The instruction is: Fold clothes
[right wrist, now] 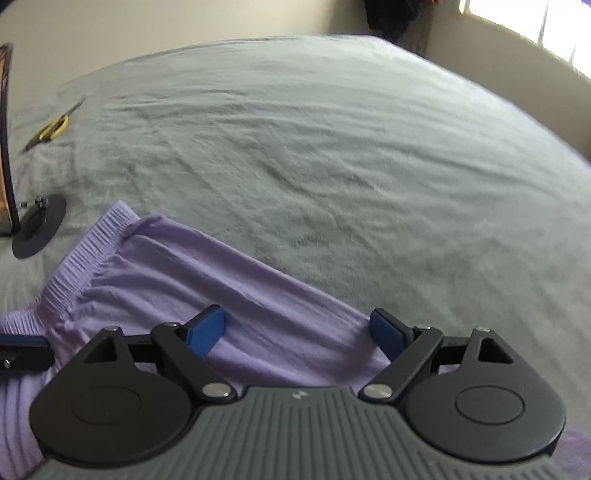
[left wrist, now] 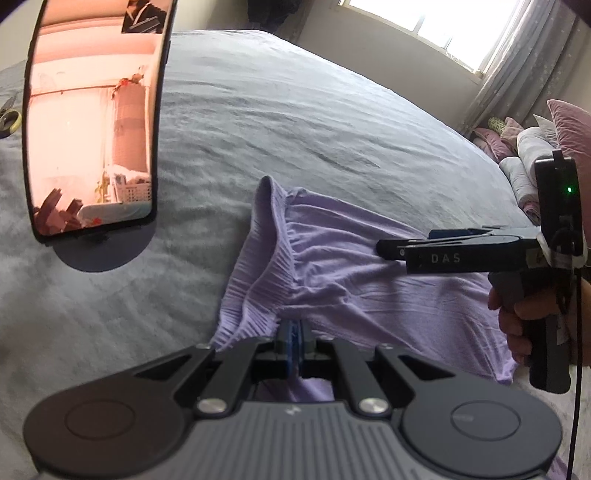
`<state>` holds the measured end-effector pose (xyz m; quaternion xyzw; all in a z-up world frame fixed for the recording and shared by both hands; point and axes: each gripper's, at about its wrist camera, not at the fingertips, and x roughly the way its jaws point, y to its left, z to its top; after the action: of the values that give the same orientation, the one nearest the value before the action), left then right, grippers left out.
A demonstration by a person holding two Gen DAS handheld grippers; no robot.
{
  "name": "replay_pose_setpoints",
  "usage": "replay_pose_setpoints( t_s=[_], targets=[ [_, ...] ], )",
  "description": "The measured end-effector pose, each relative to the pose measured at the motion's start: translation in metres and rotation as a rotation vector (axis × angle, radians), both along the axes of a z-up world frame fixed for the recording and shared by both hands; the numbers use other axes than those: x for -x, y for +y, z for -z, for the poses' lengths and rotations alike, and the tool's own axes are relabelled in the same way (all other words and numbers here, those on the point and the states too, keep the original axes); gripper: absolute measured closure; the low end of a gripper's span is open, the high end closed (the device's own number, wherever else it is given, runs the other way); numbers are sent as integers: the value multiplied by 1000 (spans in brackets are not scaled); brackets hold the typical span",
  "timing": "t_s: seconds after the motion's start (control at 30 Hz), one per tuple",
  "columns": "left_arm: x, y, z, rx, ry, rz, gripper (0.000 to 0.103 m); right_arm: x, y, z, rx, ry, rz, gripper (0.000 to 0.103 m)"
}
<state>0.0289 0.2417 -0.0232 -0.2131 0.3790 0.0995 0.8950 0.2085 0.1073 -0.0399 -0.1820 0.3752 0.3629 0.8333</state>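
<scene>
A lilac garment (left wrist: 332, 266) with a ribbed elastic waistband (left wrist: 255, 291) lies on the grey bedspread (left wrist: 258, 122). My left gripper (left wrist: 294, 332) is shut on the garment at the waistband, and the cloth bunches up around its blue pads. In the left wrist view the right gripper (left wrist: 406, 240) comes in from the right, held in a hand (left wrist: 517, 321) low over the garment. In the right wrist view my right gripper (right wrist: 297, 332) stands open just above the lilac garment (right wrist: 221, 273), with its blue pads (right wrist: 207, 332) far apart and nothing between them.
A standing mirror (left wrist: 92, 122) on a round black base (left wrist: 103, 254) is on the bed at the left. Yellow-handled scissors (right wrist: 55, 127) lie beyond it. Pillows and folded cloth (left wrist: 528, 155) are piled at the far right, under a curtained window (left wrist: 443, 29).
</scene>
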Motion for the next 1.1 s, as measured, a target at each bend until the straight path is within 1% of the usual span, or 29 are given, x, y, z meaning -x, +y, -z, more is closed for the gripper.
replay_pose_setpoints(
  t_s=[0.03,0.07,0.1,0.13,0.17,0.2,0.23,0.3,0.47,0.53,0.63,0.77,0.93,1.03,1.07,1.1],
  targets=[
    [-1,-1,0,-3,1,-1,100,0,-1,0,-11,11,4,19],
    [-1,-1,0,-6,3,-3,100,-1,-2,0,-21,22,7,27],
    [-2,-2,0,-10,4,-5,100,1,-2,-1,-29,31,6,40],
    [-3,-2,0,-13,6,-6,100,3,-1,-3,-33,42,1,50],
    [-3,-2,0,-16,7,-6,100,5,0,-5,-38,54,-5,69],
    [-4,-2,0,-19,9,-6,100,8,1,-7,-38,62,-8,93],
    [-4,-2,0,-23,11,-6,100,11,2,-9,-26,59,-4,96],
    [-4,2,2,-6,11,-5,100,16,3,-13,-14,56,7,99],
    [-1,27,9,148,3,-28,100,33,-3,-32,-23,51,29,100],
    [0,33,11,191,0,-35,100,44,-6,-43,-25,35,26,100],
    [1,31,12,186,-5,-34,100,63,-11,-61,-34,18,31,100],
    [3,25,11,145,-10,-25,100,95,-22,-89,-72,6,47,100],
    [4,30,12,178,-15,-43,100,144,-36,-115,-130,3,29,100],
    [5,32,13,194,-23,-43,100,173,-41,-114,-163,31,2,100],
    [7,33,13,198,-25,-42,100,182,-42,-113,-172,41,-8,102],
    [8,33,13,202,-28,-41,100,192,-43,-111,-181,51,-19,102]
  ],
)
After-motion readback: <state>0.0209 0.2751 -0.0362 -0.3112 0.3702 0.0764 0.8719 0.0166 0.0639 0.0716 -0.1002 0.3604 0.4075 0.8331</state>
